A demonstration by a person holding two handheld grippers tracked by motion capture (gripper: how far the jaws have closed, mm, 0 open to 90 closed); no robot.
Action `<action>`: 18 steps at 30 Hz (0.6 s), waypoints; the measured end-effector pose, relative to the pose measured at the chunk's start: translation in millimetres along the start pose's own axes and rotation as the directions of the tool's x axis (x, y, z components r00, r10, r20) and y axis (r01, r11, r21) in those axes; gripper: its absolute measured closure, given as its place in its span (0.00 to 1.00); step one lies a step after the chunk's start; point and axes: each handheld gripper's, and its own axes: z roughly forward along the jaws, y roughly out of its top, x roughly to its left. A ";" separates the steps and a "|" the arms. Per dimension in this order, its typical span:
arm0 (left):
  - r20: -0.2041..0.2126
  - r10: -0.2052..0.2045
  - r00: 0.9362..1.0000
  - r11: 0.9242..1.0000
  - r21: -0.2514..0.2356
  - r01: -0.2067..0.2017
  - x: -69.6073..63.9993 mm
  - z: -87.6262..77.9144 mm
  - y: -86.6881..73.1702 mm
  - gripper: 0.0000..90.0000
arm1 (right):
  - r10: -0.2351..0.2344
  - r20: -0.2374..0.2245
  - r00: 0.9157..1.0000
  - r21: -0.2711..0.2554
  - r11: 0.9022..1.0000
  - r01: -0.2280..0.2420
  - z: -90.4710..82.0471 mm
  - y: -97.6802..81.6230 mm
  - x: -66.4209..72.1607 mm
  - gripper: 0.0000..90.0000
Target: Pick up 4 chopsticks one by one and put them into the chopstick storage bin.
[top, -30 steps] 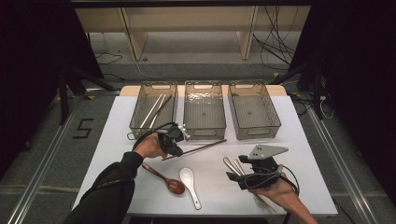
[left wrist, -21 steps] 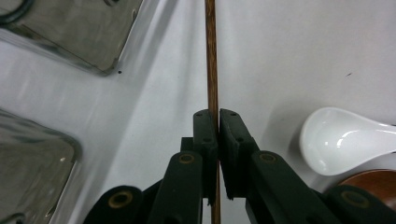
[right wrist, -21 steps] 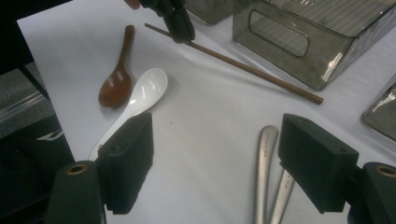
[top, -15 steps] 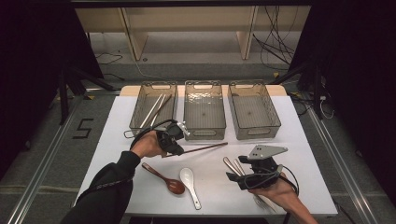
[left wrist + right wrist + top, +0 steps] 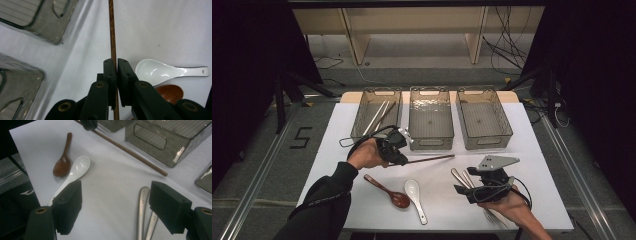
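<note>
Left gripper (image 5: 404, 159) is clamped on one end of the brown chopstick (image 5: 432, 159), mid-frame, likely headed for the upper-left bin (image 5: 362, 120) holding similar sticks. Right gripper (image 5: 115, 207) waits, jaws apart, over the metal handles (image 5: 141, 215) at lower right.

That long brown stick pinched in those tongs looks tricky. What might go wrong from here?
The left tongs grip the brown chopstick near one end, so the long free end may swing or slip out. That end points toward the middle bin and might knock its wall on the way to the left bin, where similar sticks lie. If dropped, it could land on the white spoon or wooden spoon below.
</note>
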 end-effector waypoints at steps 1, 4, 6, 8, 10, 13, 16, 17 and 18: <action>-0.008 0.000 1.000 1.000 -0.007 0.000 -1.2 -2.2 0.1 0.95 | -0.002 0.000 1.000 0.000 1.000 0.002 0.0 0.0 0.1 0.31; -0.013 0.013 1.000 1.000 -0.018 -0.013 -3.9 -9.6 0.5 0.95 | -0.001 0.000 1.000 0.002 1.000 0.001 0.4 -0.2 0.0 0.31; -0.005 0.016 1.000 1.000 -0.026 -0.016 -5.7 -14.8 0.1 0.95 | 0.000 0.000 1.000 0.003 1.000 0.000 0.9 -0.4 -0.2 0.31; -0.009 0.020 1.000 0.999 -0.041 -0.021 -6.6 -21.4 -0.6 0.95 | 0.003 0.000 1.000 0.004 1.000 -0.003 1.4 -0.5 0.1 0.31; -0.010 0.012 1.000 0.998 -0.057 -0.013 -6.5 -28.7 -1.7 0.95 | 0.003 -0.002 1.000 0.008 1.000 -0.003 1.7 -0.4 0.3 0.31; -0.023 0.000 1.000 0.996 -0.086 -0.002 -2.9 -41.1 -4.5 0.95 | 0.001 -0.004 1.000 0.009 1.000 -0.001 2.8 -0.3 0.6 0.31; -0.053 -0.022 0.998 0.993 -0.113 0.016 3.4 -55.4 -8.5 0.95 | -0.001 -0.005 1.000 0.009 1.000 0.001 2.9 -0.2 0.8 0.31; -0.068 -0.030 0.997 0.992 -0.124 0.021 6.2 -61.0 -9.9 0.95 | 0.000 -0.005 1.000 0.010 1.000 0.000 2.9 -0.3 0.7 0.31; -0.068 -0.040 0.997 0.991 -0.131 0.031 9.2 -66.3 -11.3 0.95 | 0.001 -0.004 1.000 0.008 1.000 -0.001 2.9 -0.4 0.5 0.31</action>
